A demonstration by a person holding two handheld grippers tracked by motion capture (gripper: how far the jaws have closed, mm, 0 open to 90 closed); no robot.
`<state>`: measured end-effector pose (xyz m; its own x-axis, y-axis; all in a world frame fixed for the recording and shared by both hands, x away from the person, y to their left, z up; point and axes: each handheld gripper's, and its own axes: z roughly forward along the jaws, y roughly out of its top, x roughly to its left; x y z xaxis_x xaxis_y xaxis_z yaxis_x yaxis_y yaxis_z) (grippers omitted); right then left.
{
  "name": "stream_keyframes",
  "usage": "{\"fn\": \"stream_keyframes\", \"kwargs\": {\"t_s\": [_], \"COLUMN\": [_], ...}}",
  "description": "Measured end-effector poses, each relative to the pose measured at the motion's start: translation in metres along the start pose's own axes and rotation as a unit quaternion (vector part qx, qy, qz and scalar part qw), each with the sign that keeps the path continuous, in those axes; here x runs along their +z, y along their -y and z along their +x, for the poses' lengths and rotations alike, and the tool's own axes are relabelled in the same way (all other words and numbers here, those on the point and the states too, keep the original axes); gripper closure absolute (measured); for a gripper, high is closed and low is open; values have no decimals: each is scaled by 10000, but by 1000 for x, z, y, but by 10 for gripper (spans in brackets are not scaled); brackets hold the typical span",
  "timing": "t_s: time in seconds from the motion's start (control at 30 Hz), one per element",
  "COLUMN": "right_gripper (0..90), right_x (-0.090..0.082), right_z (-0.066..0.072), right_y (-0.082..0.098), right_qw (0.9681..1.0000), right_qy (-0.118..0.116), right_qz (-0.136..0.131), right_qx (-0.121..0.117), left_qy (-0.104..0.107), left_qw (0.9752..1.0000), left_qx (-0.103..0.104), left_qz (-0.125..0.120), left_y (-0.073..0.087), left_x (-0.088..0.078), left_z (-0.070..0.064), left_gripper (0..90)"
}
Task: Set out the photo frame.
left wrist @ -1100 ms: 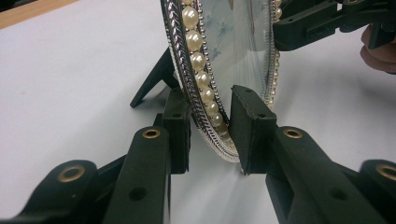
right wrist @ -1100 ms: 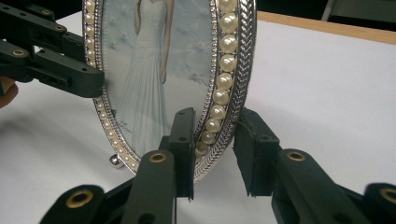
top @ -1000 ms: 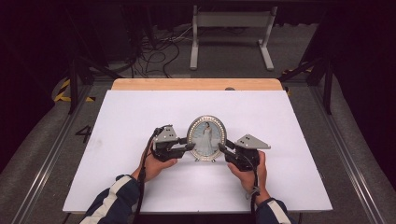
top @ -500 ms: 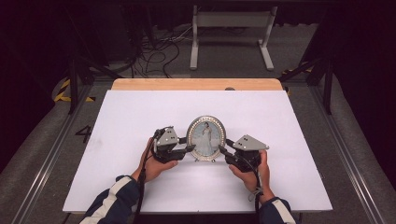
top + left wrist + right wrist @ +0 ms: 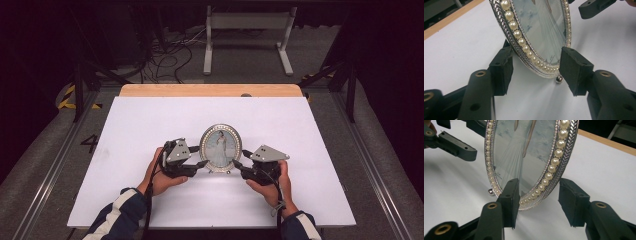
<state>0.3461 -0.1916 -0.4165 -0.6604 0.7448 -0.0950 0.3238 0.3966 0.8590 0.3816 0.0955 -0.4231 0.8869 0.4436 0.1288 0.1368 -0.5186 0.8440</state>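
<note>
Left gripper (image 5: 200, 156): jaws spread, just been opening. In the left gripper view the frame (image 5: 536, 35) rim stands between the pads with a gap on both sides; the near pad (image 5: 574, 71) sits just in front of the glass, the far pad (image 5: 502, 70) behind the rim. No pinch.

Right gripper (image 5: 239, 158): jaws spread, just been opening. In the right gripper view the frame (image 5: 529, 162) rim stands between the pads; the far pad (image 5: 572, 202) is clear of the back, and the near pad (image 5: 510, 200) overlaps the glass so that I cannot tell whether it touches.

Frame (image 5: 220, 148): oval, pearl-edged, standing upright on the white worktop (image 5: 150, 120), roughly central and nearer the front edge than the back. A small ball foot (image 5: 559, 79) rests on the worktop. The picture shows a figure in a pale dress.

Edges and room: open worktop on both sides out to the left and right edges, and behind the frame up to the wooden strip (image 5: 210, 90) along the back edge. Hands (image 5: 162, 177) occupy the space between frame and front edge.

Hidden or unclear: the frame's back support is not visible. Its top is cut off in both gripper views. The other gripper's jaws (image 5: 596, 7) show only partly at the upper edge. The dark floor with cables (image 5: 165, 55) beyond the worktop is hard to make out.
</note>
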Motion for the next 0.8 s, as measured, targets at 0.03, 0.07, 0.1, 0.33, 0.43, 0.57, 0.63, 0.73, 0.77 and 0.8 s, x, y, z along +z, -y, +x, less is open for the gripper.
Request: {"fn": "stream_keyframes", "kwargs": {"t_s": [0.03, 0.07, 0.1, 0.33, 0.43, 0.57, 0.63, 0.73, 0.77, 0.8], "right_gripper": [501, 493, 482, 373, 348, 309, 284, 252, 244, 234], "right_x": [0, 0, 0, 0, 0, -1, 0, 1, 1, 1], "right_z": [0, 1, 1, 3, 2, 5, 5, 7, 8, 8], "right_y": [0, 0, 0, 0, 0, -1, -1, -1, -1, -1], "right_qw": [10000, 10000, 10000, 9995, 9995, 9993, 9993, 9988, 9987, 9987], "right_qy": [-20, -24, -15, 133, 124, 117, 82, 75, 98, 121], "right_qz": [6, 30, 50, 204, 231, 238, 268, 335, 351, 350], "right_qx": [-6, -22, -50, -193, -201, -245, -258, -338, -346, -350], "left_qy": [6, 14, -2, -27, -84, -77, -57, -50, -51, -43], "left_qw": [10000, 10000, 10000, 10000, 9999, 9999, 9999, 9999, 9999, 9999], "left_qx": [12, 10, 3, -56, -43, -43, -16, -13, -20, -26], "left_qz": [15, 22, 27, 72, 76, 64, 99, 105, 116, 123], "left_y": [0, 0, 0, 1, 1, 0, 0, 0, 0, 1], "left_x": [0, 0, -1, -7, -10, -11, -10, -10, -10, -10], "left_z": [0, 0, 0, 1, 1, 1, 0, 0, 0, 0], "left_gripper": [435, 417, 400, 220, 184, 151, 141, 125, 121, 115]}}
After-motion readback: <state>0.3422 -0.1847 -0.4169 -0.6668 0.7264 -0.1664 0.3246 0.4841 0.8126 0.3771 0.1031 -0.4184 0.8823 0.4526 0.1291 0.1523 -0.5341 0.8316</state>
